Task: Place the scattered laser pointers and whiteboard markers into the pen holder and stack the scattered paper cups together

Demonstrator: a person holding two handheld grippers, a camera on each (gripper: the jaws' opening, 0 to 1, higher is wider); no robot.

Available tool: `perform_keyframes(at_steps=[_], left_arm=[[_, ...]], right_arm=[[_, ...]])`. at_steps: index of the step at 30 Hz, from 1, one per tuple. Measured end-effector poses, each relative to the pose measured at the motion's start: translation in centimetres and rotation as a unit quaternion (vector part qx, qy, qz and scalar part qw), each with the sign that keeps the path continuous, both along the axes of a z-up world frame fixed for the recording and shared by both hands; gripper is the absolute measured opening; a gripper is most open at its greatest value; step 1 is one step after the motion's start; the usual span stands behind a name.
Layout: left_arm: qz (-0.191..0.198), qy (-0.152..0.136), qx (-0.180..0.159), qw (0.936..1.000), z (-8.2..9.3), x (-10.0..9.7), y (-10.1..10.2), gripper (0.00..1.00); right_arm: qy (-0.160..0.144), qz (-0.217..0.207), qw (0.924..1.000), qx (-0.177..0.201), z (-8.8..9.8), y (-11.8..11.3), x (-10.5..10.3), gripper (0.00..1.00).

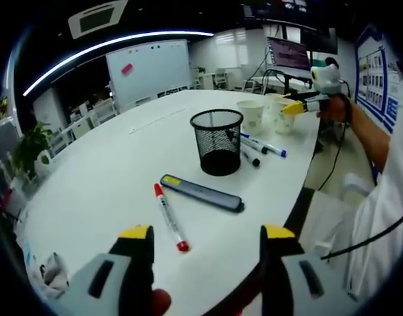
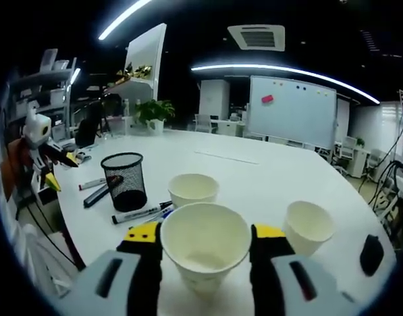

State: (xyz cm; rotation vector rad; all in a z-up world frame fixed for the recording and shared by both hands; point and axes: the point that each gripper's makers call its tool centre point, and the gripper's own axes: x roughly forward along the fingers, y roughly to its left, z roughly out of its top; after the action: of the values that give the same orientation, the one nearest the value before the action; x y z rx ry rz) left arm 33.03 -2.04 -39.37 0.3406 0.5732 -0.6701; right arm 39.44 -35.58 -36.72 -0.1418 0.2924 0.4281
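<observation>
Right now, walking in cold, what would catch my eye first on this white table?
Probably the paper cup sitting between the right gripper jaws, close to the camera, with two more cups behind it. In the left gripper view, the black mesh pen holder stands mid-table, with a red-capped marker and a dark laser pointer lying in front of it.
</observation>
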Motion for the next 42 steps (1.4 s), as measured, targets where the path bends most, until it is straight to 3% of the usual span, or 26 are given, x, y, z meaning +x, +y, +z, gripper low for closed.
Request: perform_keyframes(at_steps=[42], left_arm=[[-0.004, 0.000, 0.009, 0.9999, -0.1, 0.1, 0.0, 0.65]], right_arm=[[-0.019, -0.008, 0.9996, 0.021, 1.9, -0.3, 0.6, 0.52]])
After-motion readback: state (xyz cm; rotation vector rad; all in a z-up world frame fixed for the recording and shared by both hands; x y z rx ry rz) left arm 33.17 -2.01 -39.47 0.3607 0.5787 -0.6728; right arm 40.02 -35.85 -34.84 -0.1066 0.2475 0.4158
